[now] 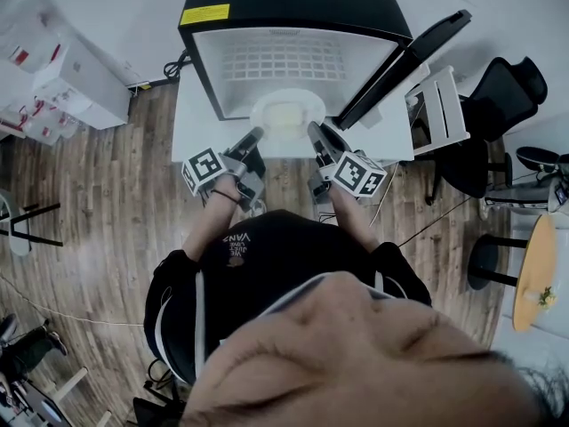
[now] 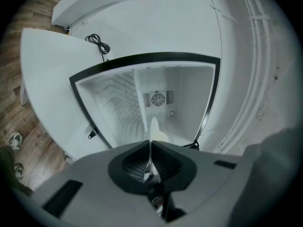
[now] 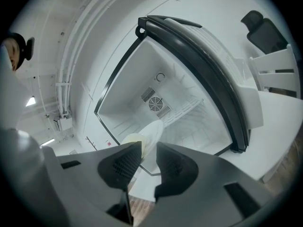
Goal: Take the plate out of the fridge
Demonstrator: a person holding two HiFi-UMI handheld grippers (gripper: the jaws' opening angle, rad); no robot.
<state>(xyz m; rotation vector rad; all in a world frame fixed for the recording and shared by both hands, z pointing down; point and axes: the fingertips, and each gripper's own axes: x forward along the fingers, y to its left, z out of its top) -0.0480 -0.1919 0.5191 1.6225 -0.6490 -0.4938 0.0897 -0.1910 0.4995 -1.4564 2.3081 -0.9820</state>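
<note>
Overhead, the plate (image 1: 286,114) sits at the near lip of the open fridge (image 1: 284,7), just above the white tabletop (image 1: 191,123). The left tongs (image 1: 256,134) are on its left rim and the right tongs (image 1: 313,130) at its right rim. The door (image 1: 400,65) swings out to the right, close beside the right arm. I judge that a straight, level pull toward the near side avoids it. A black chair (image 1: 502,87) stands further right, well apart.

Through the left gripper view, the left tongs (image 2: 150,150) are nearly closed and pinch the plate (image 2: 153,126) edge-on at its rim. That is a thin bite, so the lift likely needs support from the other side. A fan grille (image 2: 158,98) shows on the fridge's far wall. A black cable (image 2: 98,42) lies on the tabletop at the far left, out of the way.

Through the right gripper view, the right tongs (image 3: 147,157) stand moderately apart. The plate (image 3: 150,129) is at their tips, seen at a slant and not clamped as far as I can judge. They probably need turning to meet the rim flat, then closing before the plate leaves the fridge floor. The door (image 3: 203,60) curves close on the right, and a wire shelf (image 3: 189,109) shows deeper inside.
</note>
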